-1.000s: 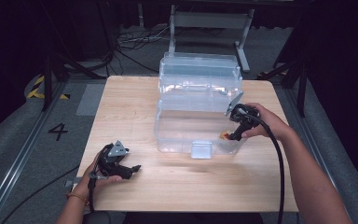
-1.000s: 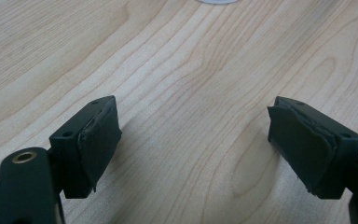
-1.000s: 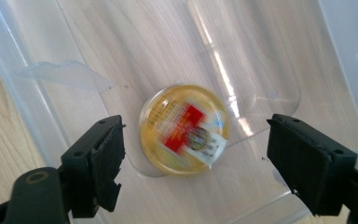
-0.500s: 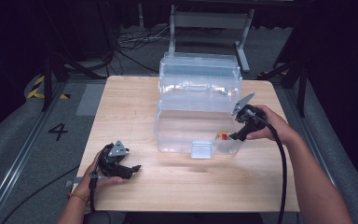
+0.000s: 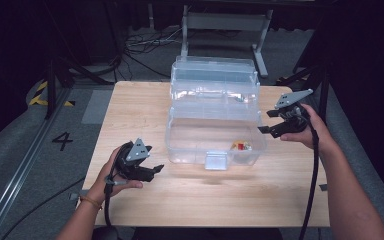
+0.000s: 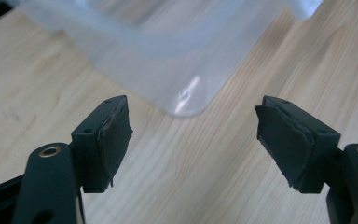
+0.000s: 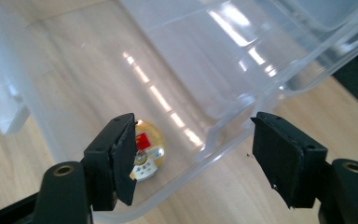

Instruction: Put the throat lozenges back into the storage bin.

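The right tongs [image 5: 269,124], which a second ago reached into the clear plastic storage box with its hinged lid open [image 5: 215,122], now sit withdrawn beside the box's right wall, jaws spread and empty. The small round yellow-and-red object [image 5: 241,145] lies on the box floor near the front right corner, free of any grip. This indicates a completed drop. The left tongs [image 5: 152,170] rest on the light wooden table [image 5: 130,107] near the box's front left corner, jaws apart, holding nothing, position unchanged.
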`<state>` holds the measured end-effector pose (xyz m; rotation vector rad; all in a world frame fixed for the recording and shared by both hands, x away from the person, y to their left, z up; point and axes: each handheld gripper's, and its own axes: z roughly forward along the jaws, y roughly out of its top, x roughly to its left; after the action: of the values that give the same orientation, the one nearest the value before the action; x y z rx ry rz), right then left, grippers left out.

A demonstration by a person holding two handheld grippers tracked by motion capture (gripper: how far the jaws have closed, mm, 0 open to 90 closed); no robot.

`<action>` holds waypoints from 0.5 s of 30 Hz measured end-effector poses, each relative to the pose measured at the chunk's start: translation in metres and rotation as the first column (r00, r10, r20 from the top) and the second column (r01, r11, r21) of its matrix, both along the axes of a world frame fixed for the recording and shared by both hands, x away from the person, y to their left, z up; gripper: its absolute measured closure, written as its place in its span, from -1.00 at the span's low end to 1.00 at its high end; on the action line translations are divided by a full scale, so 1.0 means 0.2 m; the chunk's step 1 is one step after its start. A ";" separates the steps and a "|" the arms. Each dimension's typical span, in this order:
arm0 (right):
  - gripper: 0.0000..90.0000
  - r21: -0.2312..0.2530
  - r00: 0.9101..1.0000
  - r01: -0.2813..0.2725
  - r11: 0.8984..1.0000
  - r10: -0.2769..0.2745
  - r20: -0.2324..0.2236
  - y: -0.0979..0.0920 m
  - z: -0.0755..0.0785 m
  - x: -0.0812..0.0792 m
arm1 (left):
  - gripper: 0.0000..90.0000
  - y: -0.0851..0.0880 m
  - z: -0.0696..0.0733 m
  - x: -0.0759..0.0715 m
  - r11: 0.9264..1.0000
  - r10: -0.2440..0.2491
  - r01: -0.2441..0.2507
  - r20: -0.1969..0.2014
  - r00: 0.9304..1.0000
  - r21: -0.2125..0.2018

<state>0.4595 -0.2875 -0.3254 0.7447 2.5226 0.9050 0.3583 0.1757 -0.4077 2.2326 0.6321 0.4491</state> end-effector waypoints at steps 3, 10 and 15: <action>-0.30 0.020 0.999 0.026 0.999 -0.026 0.035 -0.02 0.04 0.02 | -0.41 -0.09 0.08 0.03 1.000 -0.026 0.026 0.009 1.000 -0.001; -0.28 0.026 0.995 0.054 0.998 -0.056 0.079 0.00 0.15 0.09 | -0.34 -0.24 0.14 0.10 0.995 -0.080 0.079 0.016 0.997 0.058; -0.28 0.004 0.995 0.045 0.999 -0.045 0.090 0.07 0.19 0.17 | -0.25 -0.34 0.13 0.15 0.982 -0.113 0.114 -0.016 0.993 0.151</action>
<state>0.4943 -0.2726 -0.2868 0.7415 2.4170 0.9054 0.3891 0.1072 -0.3813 2.4010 0.4843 0.4441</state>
